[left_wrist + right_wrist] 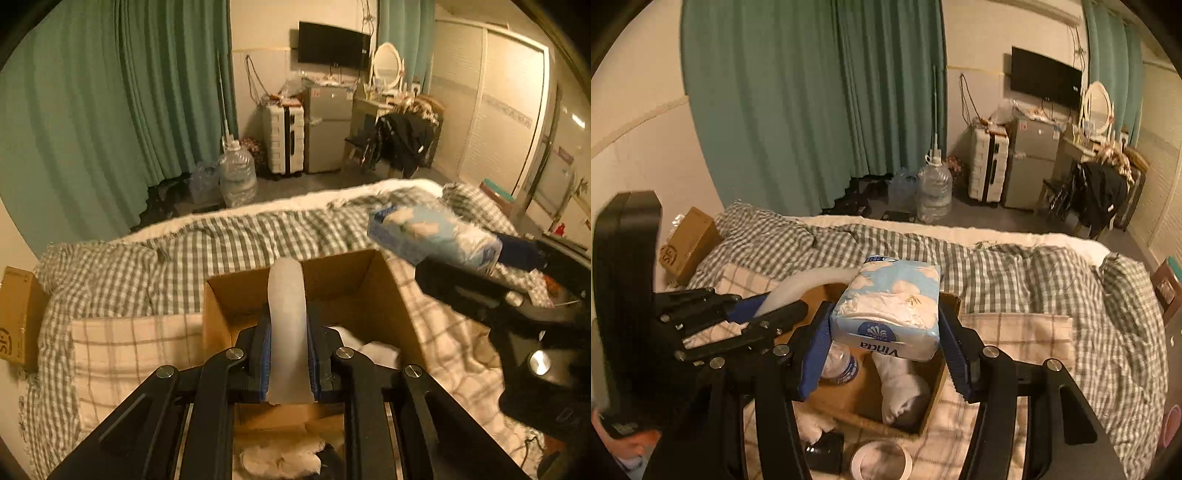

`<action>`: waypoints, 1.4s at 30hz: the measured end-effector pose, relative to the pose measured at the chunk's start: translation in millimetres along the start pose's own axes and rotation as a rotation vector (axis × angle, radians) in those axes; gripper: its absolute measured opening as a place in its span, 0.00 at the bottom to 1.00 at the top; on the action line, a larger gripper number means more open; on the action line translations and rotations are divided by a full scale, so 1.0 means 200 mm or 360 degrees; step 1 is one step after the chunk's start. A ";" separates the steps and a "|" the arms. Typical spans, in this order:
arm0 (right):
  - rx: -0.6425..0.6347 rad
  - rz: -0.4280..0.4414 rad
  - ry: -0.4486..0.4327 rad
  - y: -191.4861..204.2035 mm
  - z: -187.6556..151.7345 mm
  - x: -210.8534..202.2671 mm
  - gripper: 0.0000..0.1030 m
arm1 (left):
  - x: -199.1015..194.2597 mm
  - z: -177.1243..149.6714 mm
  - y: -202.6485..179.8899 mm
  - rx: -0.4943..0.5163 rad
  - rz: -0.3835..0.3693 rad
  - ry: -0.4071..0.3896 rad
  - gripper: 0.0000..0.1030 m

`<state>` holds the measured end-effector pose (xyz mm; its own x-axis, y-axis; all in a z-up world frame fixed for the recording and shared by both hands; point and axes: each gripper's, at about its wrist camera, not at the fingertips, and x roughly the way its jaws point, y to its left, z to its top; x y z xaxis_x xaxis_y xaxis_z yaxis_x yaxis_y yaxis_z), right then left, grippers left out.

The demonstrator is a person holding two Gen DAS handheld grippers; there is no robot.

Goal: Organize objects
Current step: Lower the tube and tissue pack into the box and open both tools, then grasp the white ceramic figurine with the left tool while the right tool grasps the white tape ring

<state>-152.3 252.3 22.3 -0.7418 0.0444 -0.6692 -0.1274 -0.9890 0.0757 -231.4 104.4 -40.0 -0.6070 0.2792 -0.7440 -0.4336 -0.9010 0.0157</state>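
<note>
Cardboard box (373, 280) sits open on the bed (229, 236), on a cream checked cloth (122, 347) laid over the green gingham duvet. The left tongs (288, 354) hang above the near side of the box, closed on a pale, translucent white strip (286, 314) that stands up between the blue pads and bends over at its top. In the right wrist view the same strip (809, 282) arcs from the left tongs (764, 306) toward the box (934, 384). The right tongs (886, 343) are spread wide around a light-blue pack of Vinda tissues (890, 306), both pads against its sides, holding it in the air over the box opening; from the left wrist view the pack (432, 236) is up and to the right of the box. Inside the box lie a clear plastic bottle (842, 363) and a rolled white sock (901, 387). Just in front of the box on the cloth are a roll of tape (881, 461) and a small dark object (825, 452) that I cannot identify. A second, closed carton (689, 243) rests at the far left edge of the bed.
</note>
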 end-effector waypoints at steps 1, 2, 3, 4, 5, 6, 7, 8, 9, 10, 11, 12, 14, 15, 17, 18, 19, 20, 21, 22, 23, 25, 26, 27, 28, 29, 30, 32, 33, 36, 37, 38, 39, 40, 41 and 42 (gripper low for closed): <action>-0.0001 -0.0009 0.0015 -0.01 0.00 0.04 0.52 | 0.06 -0.02 0.01 -0.0017 -0.0010 0.0028 0.16; 0.0002 -0.0014 0.0034 -0.02 -0.02 0.08 0.51 | 0.09 -0.04 0.02 -0.0030 -0.0022 0.0051 0.16; 0.0012 -0.0010 0.0065 -0.04 -0.02 0.14 0.51 | 0.13 -0.05 0.02 -0.0036 -0.0030 0.0072 0.16; 0.0024 -0.0005 0.0083 -0.06 -0.04 0.17 0.51 | 0.16 -0.07 0.02 -0.0031 -0.0028 0.0085 0.16; 0.0033 -0.0006 0.0093 -0.06 -0.06 0.19 0.51 | 0.18 -0.09 0.02 -0.0024 -0.0029 0.0096 0.16; 0.0042 -0.0006 0.0106 -0.07 -0.08 0.22 0.51 | 0.20 -0.10 0.02 -0.0026 -0.0045 0.0103 0.16; 0.0058 -0.0005 0.0122 -0.09 -0.09 0.25 0.51 | 0.21 -0.11 0.02 -0.0039 -0.0080 0.0105 0.16; 0.0071 0.0001 0.0131 -0.09 -0.10 0.27 0.51 | 0.21 -0.12 0.02 -0.0051 -0.0102 0.0106 0.16; 0.0091 0.0012 0.0129 -0.11 -0.11 0.29 0.54 | 0.21 -0.12 0.01 -0.0054 -0.0110 0.0101 0.16; 0.0120 0.0015 0.0119 -0.12 -0.12 0.29 0.56 | 0.21 -0.11 0.01 -0.0046 -0.0113 0.0093 0.19; 0.0132 0.0001 0.0103 -0.13 -0.12 0.28 0.60 | 0.20 -0.11 0.01 -0.0029 -0.0101 0.0084 0.25; 0.0133 -0.0004 0.0094 -0.13 -0.12 0.27 0.73 | 0.18 -0.10 0.00 -0.0021 -0.0091 0.0079 0.32; 0.0126 -0.0047 0.0053 -0.14 -0.11 0.23 0.83 | 0.13 -0.08 0.00 -0.0029 -0.0058 0.0056 0.78; 0.0127 -0.0064 0.0027 -0.14 -0.10 0.20 0.83 | 0.09 -0.08 0.01 -0.0038 -0.0040 0.0028 0.85; 0.0131 -0.0074 0.0005 -0.16 -0.08 0.14 0.83 | 0.01 -0.07 0.03 -0.0055 0.0005 -0.0033 0.86; 0.0132 -0.0085 -0.0007 -0.16 -0.07 0.10 0.83 | -0.02 -0.07 0.04 -0.0059 0.0019 -0.0033 0.86; 0.0129 -0.0105 -0.0029 -0.17 -0.07 0.05 0.83 | -0.06 -0.07 0.05 -0.0067 0.0038 -0.0034 0.86; 0.0122 -0.0123 -0.0045 -0.17 -0.06 0.01 0.83 | -0.09 -0.07 0.06 -0.0072 0.0053 -0.0040 0.86; 0.0106 -0.0144 -0.0065 -0.16 -0.06 -0.06 0.84 | -0.14 -0.07 0.06 -0.0075 0.0071 -0.0056 0.86; 0.0097 -0.0156 -0.0079 -0.16 -0.06 -0.10 0.85 | -0.20 -0.09 0.07 -0.0081 0.0098 -0.0082 0.86; 0.0084 -0.0171 -0.0102 -0.15 -0.06 -0.16 0.86 | -0.25 -0.09 0.08 -0.0084 0.0122 -0.0098 0.86; 0.0059 -0.0198 -0.0138 -0.12 -0.08 -0.27 0.87 | -0.34 -0.12 0.10 -0.0093 0.0163 -0.0131 0.86; 0.0053 -0.0207 -0.0148 -0.12 -0.09 -0.31 0.88 | -0.39 -0.14 0.11 -0.0102 0.0180 -0.0154 0.87; 0.0046 -0.0212 -0.0161 -0.10 -0.10 -0.36 0.88 | -0.44 -0.15 0.12 -0.0118 0.0197 -0.0177 0.87; 0.0045 -0.0212 -0.0172 -0.09 -0.13 -0.42 0.89 | -0.48 -0.18 0.13 -0.0134 0.0213 -0.0193 0.89; 0.0045 -0.0210 -0.0178 -0.08 -0.15 -0.46 0.89 | -0.52 -0.21 0.14 -0.0153 0.0222 -0.0211 0.90; 0.0046 -0.0209 -0.0186 -0.06 -0.19 -0.50 0.90 | -0.56 -0.25 0.15 -0.0173 0.0231 -0.0224 0.90; 0.0038 -0.0212 -0.0180 -0.04 -0.25 -0.55 0.91 | -0.61 -0.33 0.17 -0.0212 0.0249 -0.0247 0.90; 0.0035 -0.0216 -0.0173 -0.02 -0.28 -0.56 0.91 | -0.62 -0.36 0.17 -0.0230 0.0258 -0.0252 0.90; 0.0025 -0.0251 -0.0121 0.02 -0.40 -0.54 0.91 | -0.60 -0.51 0.18 -0.0294 0.0274 -0.0234 0.90; 0.0027 -0.0273 -0.0097 0.02 -0.45 -0.50 0.91 | -0.58 -0.56 0.18 -0.0316 0.0282 -0.0216 0.90; 0.0029 -0.0284 -0.0074 0.03 -0.50 -0.47 0.91 | -0.54 -0.62 0.19 -0.0339 0.0287 -0.0187 0.90; 0.0034 -0.0287 -0.0035 0.04 -0.54 -0.42 0.91 | -0.50 -0.67 0.19 -0.0352 0.0293 -0.0152 0.90; 0.0036 -0.0283 0.0018 0.05 -0.59 -0.36 0.91 | -0.46 -0.70 0.19 -0.0359 0.0301 -0.0120 0.90; 0.0036 -0.0277 0.0050 0.05 -0.62 -0.31 0.91 | -0.39 -0.75 0.20 -0.0361 0.0312 -0.0062 0.90; 0.0033 -0.0278 0.0080 0.05 -0.66 -0.27 0.91 | -0.35 -0.79 0.20 -0.0362 0.0313 -0.0021 0.90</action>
<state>-26.7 220.9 -39.4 -0.6734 0.2075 -0.7096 -0.2651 -0.9637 -0.0302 -100.1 -3.2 -92.9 -0.6739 0.0948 -0.7327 -0.1472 -0.9891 0.0074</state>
